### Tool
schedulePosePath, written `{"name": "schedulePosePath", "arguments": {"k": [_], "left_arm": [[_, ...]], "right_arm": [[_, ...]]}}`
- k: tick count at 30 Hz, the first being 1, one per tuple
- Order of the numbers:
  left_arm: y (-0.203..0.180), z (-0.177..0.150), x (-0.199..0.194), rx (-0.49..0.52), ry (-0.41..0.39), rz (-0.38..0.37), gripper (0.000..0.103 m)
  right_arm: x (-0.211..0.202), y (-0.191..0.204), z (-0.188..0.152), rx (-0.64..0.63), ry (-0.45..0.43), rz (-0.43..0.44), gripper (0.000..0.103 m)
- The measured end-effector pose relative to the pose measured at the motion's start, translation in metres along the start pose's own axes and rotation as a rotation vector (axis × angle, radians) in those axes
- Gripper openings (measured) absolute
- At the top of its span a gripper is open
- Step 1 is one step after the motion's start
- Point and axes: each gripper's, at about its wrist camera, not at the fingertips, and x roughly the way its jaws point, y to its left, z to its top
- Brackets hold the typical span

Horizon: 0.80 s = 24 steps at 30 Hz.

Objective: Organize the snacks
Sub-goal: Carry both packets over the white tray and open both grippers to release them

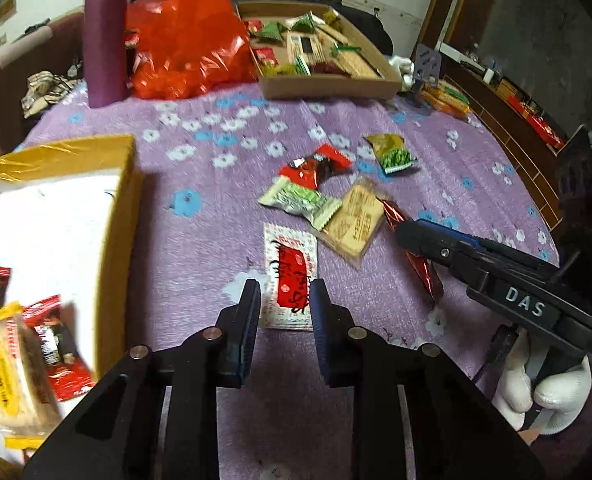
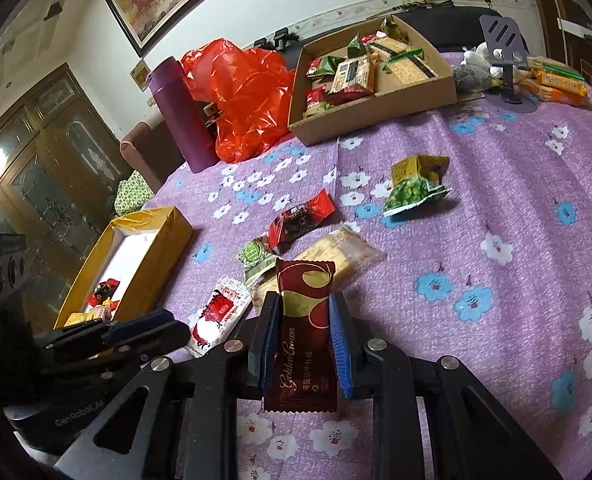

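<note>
1. Two tools show in the left wrist view.
   - The left tool (image 1: pixel 286 288) has its jaws drawn in around the near end of a flat white-and-red sachet (image 1: pixel 290 256). The sachet lies on the purple flowered tabletop (image 1: pixel 200 140) and appears pinched by its edges.
   - To the left, just beside it, stands a yellow open box (image 1: pixel 124 200) that already holds several wrapped snacks.
   - At the right, the right tool (image 1: pixel 406 236) is clenched on a dark red foil-wrapped bar (image 1: pixel 422 272).
   - Done well, the sachet would be lifted level and carried low over the box wall, because so thin a packet could easily slip out of an edge grip.

2. One grasp is clear in the right wrist view.
   - The right tool (image 2: pixel 302 304) clamps the dark red foil-wrapped bar (image 2: pixel 304 332) across its width, raised off the cloth.
   - The left tool (image 2: pixel 168 326) sits at the lower left, with its tip against the white-and-red sachet (image 2: pixel 220 312).
   - The yellow open box (image 2: pixel 168 224) lies beyond it, and a brown cardboard tray (image 2: pixel 376 116) of sorted snacks sits well apart at the back.
   - A green pea packet (image 2: pixel 416 188) and other loose wrappers lie between them.
   - The bar probably belongs in whichever container holds its like, and the two hands should take turns so that they do not cross.
</note>
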Motion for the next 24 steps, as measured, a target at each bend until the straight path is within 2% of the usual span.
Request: {"name": "schedulePosePath", "arguments": {"k": [3, 5, 7, 9, 10, 11, 14, 19, 24], "left_arm": [[-0.012, 0.003, 0.020, 0.054, 0.035, 0.018, 0.040], [-0.022, 0.007, 0.029, 0.122, 0.029, 0.037, 0.058], [-0.032, 0.008, 0.037, 0.201, 0.018, 0.094, 0.060], [-0.035, 0.008, 0.035, 0.230, -0.004, 0.102, 0.051], [-0.035, 0.008, 0.033, 0.222, 0.002, 0.074, 0.030], [-0.034, 0.007, 0.030, 0.218, 0.009, 0.058, 0.028], [-0.034, 0.000, 0.023, 0.232, 0.006, 0.071, 0.028], [-0.016, -0.011, 0.006, 0.123, -0.022, 0.005, 0.028], [0.009, -0.024, -0.034, 0.003, -0.093, -0.063, 0.028]], "right_arm": [[0.001, 0.001, -0.001, -0.001, 0.000, -0.008, 0.025], [0.001, 0.001, -0.001, -0.001, -0.003, -0.011, 0.025], [0.002, -0.001, -0.001, 0.004, 0.000, -0.010, 0.025], [0.003, -0.003, -0.001, 0.006, 0.004, -0.008, 0.026], [0.003, -0.003, 0.000, 0.007, 0.006, -0.007, 0.025], [0.003, -0.004, 0.000, 0.007, 0.007, -0.006, 0.025], [0.003, -0.004, 0.000, 0.008, 0.008, -0.002, 0.025], [0.000, -0.003, 0.000, 0.002, 0.001, 0.001, 0.025], [0.000, 0.000, -0.001, -0.007, -0.005, 0.002, 0.025]]}}
